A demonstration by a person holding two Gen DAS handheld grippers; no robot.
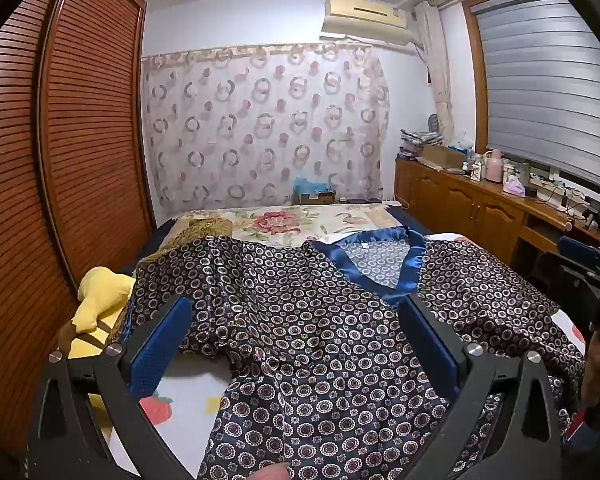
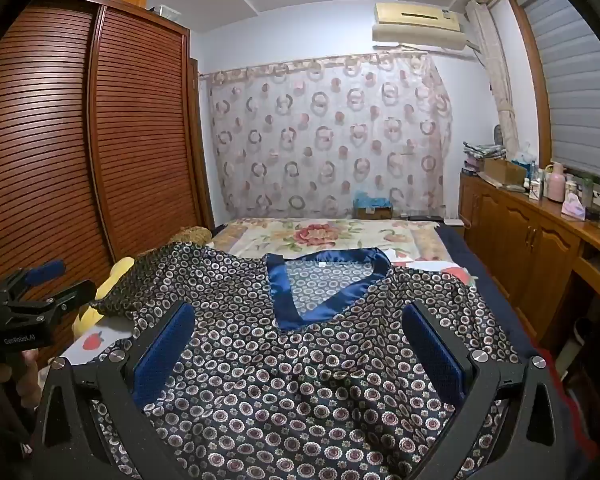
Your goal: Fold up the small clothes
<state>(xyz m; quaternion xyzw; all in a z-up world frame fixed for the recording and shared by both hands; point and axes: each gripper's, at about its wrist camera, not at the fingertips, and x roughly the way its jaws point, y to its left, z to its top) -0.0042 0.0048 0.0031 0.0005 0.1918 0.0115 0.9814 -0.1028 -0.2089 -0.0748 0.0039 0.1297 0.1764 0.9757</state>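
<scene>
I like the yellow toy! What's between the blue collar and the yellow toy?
Only the shirt's patterned left shoulder and sleeve lie between collar and toy, seen in the left wrist view.

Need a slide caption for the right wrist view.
Open right gripper hovers over patterned V-neck top spread on bed.

patterned top on bed

A dark navy satin top with a small ring print and a shiny blue V-neck band lies spread on the floral-quilted bed. The right gripper hovers above it, blue-padded fingers wide apart. The left gripper shows at the left edge, beside the brown louvred wardrobe.
</scene>
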